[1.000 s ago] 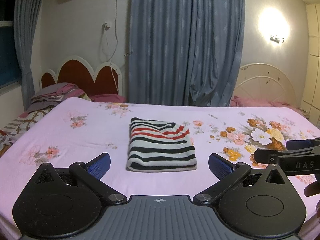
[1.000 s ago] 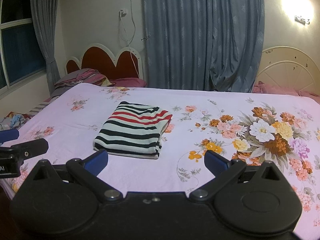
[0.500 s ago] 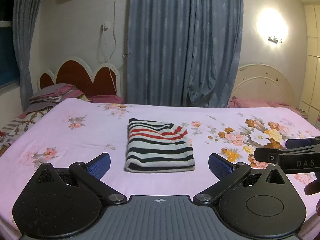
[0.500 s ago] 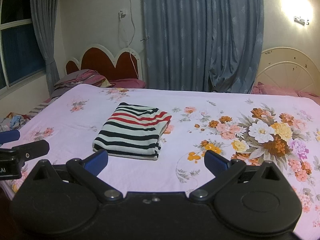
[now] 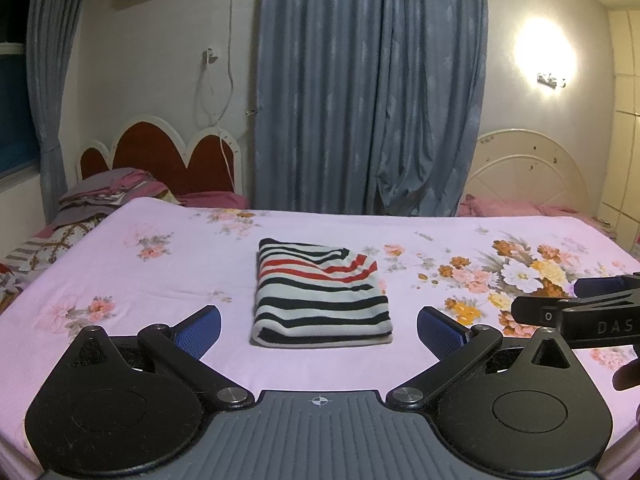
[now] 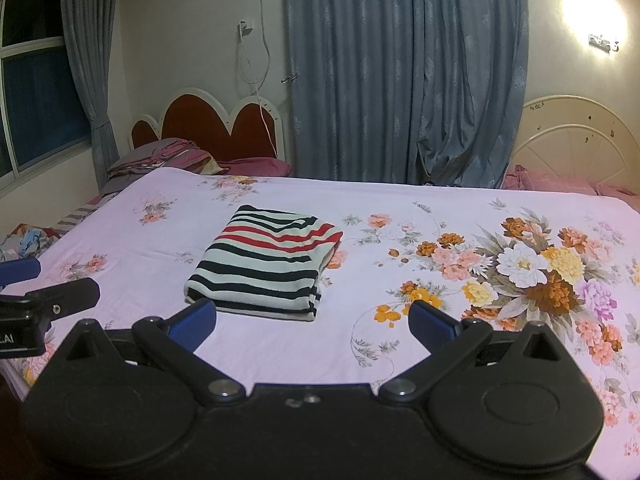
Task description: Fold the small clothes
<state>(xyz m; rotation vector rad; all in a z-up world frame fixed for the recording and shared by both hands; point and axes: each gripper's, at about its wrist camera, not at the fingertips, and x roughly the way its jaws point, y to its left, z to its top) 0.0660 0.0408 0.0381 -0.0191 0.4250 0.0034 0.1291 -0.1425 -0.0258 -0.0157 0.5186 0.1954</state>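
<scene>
Striped top (image 5: 322,294), black, white and red, lies on the pink flowery bed sheet (image 5: 160,280) in a neat folded block. It looks all folded up, so this piece seems done.

The left tool (image 5: 319,322) is held low at the near edge of the bed. Its two blue fingers are spread wide and hold nothing. The folded top sits straight ahead of it, right between the two fingers, a little way off and not touching. From this side the block runs a bit longer away from the tool than it does across.

The right tool (image 6: 312,320) is wide apart too, with nothing in it. From its view the top lies ahead and off to the left, near the left finger (image 6: 192,322). So the left tool lines up with the top better, and the right tool would have to go left to reach it.

Each tool shows up at the edge of the other's view, so they are side by side and apart.
</scene>
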